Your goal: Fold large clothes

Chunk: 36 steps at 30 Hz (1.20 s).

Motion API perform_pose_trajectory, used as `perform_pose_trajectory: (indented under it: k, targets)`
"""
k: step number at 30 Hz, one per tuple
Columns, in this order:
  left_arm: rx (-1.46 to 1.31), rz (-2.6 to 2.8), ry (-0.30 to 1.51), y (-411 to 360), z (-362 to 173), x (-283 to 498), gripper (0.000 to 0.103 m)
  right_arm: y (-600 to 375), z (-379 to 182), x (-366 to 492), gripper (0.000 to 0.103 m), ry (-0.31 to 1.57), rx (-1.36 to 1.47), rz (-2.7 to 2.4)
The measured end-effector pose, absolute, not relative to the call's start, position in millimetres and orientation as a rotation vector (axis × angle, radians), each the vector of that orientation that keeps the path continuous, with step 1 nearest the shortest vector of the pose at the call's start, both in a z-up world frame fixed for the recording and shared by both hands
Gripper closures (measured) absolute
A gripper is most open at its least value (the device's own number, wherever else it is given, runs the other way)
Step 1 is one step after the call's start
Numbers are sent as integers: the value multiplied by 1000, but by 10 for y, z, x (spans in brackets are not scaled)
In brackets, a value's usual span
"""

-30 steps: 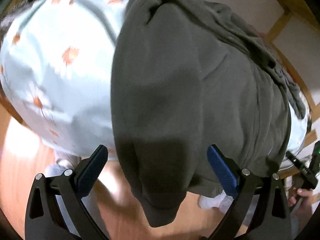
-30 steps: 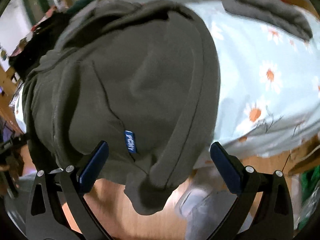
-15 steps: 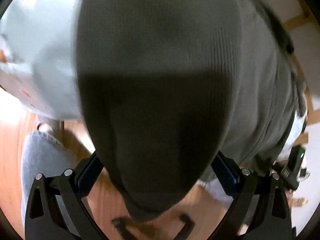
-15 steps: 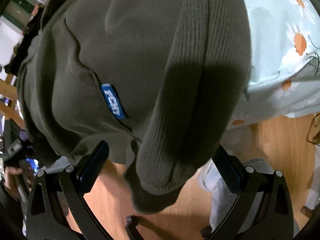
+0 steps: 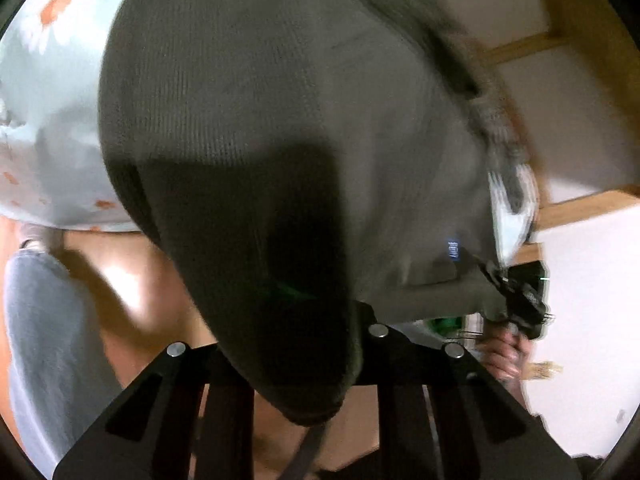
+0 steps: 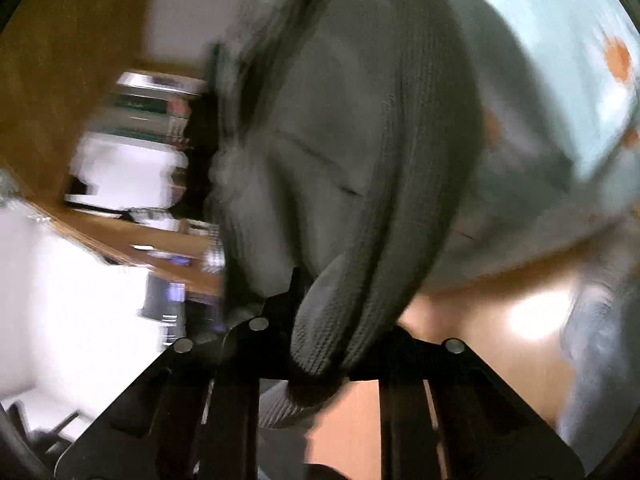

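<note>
Both claws have just been closing, and each now has knit cloth between its jaws. A second ago the left claw [image 5: 308, 360] and right claw [image 6: 320, 360] stood spread wide, each framing a hanging corner of the sweater [image 5: 280, 120]; now the jaws are drawn in tight and pinch that cloth. In the left view the dark ribbed edge hangs down at 6 o'clock, caught between the arms, and the body of the garment rises toward 12 o'clock. At 4 o'clock in that view the other claw [image 5: 516, 300] grips the far corner, with the hand [image 5: 504, 350] just below it. In the right view the ribbed hem [image 6: 360, 280] runs down into the jaws at 6 o'clock. Most of the sweater lies on the bed [image 5: 48, 100], whose flowered sheet shows at 10 o'clock, with its near edge hanging over the side above the wooden floor [image 5: 120, 280]. Both frames are blurred. Judging by this, the grasp is made, and the fold itself is not yet begun; the next move likely lifts the held edge.
</note>
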State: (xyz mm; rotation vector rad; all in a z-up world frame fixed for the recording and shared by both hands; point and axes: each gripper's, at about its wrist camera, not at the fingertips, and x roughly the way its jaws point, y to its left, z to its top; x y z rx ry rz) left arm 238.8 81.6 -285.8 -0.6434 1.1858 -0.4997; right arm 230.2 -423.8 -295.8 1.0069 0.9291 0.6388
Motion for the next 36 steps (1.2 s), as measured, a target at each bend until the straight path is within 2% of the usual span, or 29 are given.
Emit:
perform_pose_trajectory:
  k: [2,6,9,13,19,26,36]
  targets:
    - [-706,-519,1143,971,-2758,2266,87,-4290,-2801,2248,88,910,941,616]
    - [-731,-470,1163,1230,-2846,2190,88,-4328,-2900,2289,90,968,973,552]
    - [-799,-490,1104,1323,-2628,2140,88,-4455,-2686,2196,90,811,1059,632]
    - [-808,-510,990,1403,-2212,2050,88,-4595,-2194,2026,90,606,1028,705]
    - [-834,-587,866,1499,-1652,2061,88,-4826,-1927,2002,90,496,1089,738]
    - [-758,-579,863,1378,-1263,2311,88,-4832,-1707,2033,90,510,1032,714]
    - [-725,-624,751,1537,-664,2715,88,-4843,-1172,2454,90,374,1034,725]
